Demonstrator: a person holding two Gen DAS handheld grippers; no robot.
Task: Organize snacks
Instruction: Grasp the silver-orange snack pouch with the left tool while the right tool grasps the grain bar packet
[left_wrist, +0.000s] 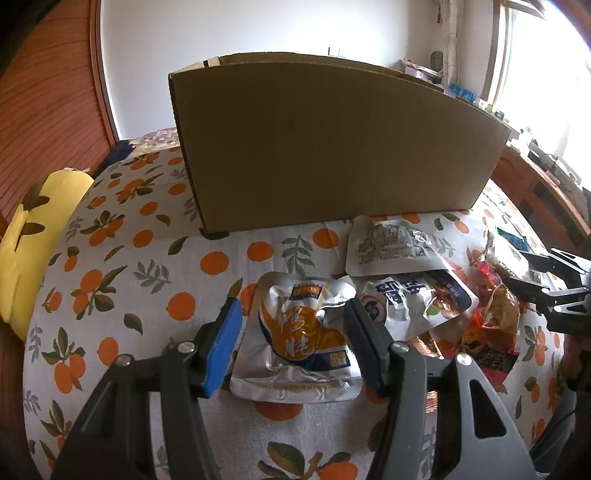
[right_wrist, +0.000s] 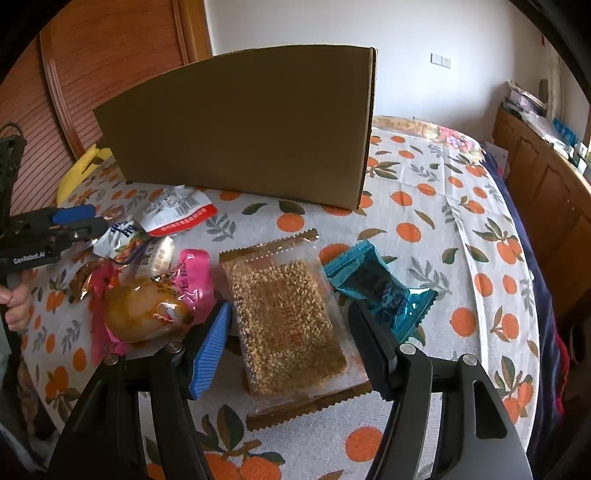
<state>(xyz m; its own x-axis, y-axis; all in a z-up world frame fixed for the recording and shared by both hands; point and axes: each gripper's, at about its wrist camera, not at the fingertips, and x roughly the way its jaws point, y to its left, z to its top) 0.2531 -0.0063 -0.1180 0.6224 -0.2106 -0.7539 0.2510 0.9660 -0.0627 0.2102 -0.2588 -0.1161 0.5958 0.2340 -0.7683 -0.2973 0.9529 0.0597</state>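
1. The left hand-held gripper (left_wrist: 293, 345) is wide open, straddling a silver-and-orange pouch (left_wrist: 297, 343) without gripping it.
2. The right hand-held gripper (right_wrist: 291, 345) is wide open around a grain-bar packet (right_wrist: 284, 317).
3. Both snacks lie on the orange-print surface (right_wrist: 424, 206) before the cardboard box (right_wrist: 243, 125).

A white cloth (right_wrist: 424, 206) printed with orange fruits and green leaves is seen. The box (right_wrist: 240, 125) is plain brown. One packet (right_wrist: 380, 284) is coloured teal, another (left_wrist: 295, 332) silver with orange.

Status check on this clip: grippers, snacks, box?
Left gripper open around silver pouch. Right gripper open around grain bar. Cardboard box behind, unobstructed.
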